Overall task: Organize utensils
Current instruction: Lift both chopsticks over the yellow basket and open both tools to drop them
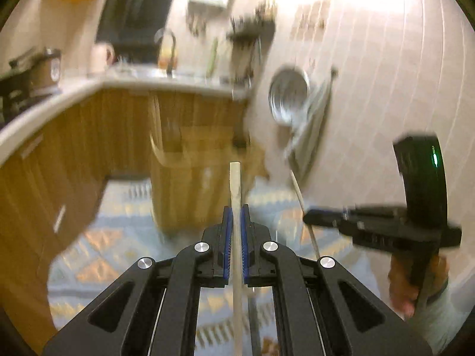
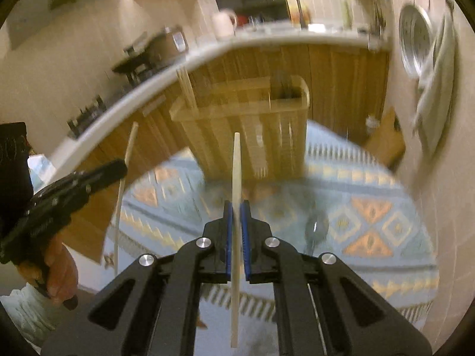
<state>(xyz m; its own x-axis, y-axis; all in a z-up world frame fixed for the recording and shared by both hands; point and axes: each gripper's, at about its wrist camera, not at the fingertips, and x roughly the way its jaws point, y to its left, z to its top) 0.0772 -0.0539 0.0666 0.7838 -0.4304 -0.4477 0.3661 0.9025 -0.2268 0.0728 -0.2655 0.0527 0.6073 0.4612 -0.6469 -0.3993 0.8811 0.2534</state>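
My left gripper (image 1: pixel 236 207) is shut on a pale wooden chopstick (image 1: pixel 235 184) that stands upright between the blue pads. My right gripper (image 2: pixel 236 204) is shut on a second wooden chopstick (image 2: pixel 236 166), also upright. Each gripper shows in the other's view, holding its stick: the right one (image 1: pixel 308 218) at the right edge, the left one (image 2: pixel 121 166) at the left edge. A wooden slatted utensil holder (image 2: pixel 246 130) stands on the patterned tablecloth ahead of both grippers; it also shows in the left wrist view (image 1: pixel 193 178). Both views are blurred.
A blue and orange patterned cloth (image 2: pixel 356 207) covers the table. A dark utensil (image 2: pixel 316 228) lies on it to the right. A wood-fronted counter (image 2: pixel 207 50) with a sink and appliances curves behind. A metal bowl (image 1: pixel 288 95) and a towel (image 1: pixel 311 127) hang on the tiled wall.
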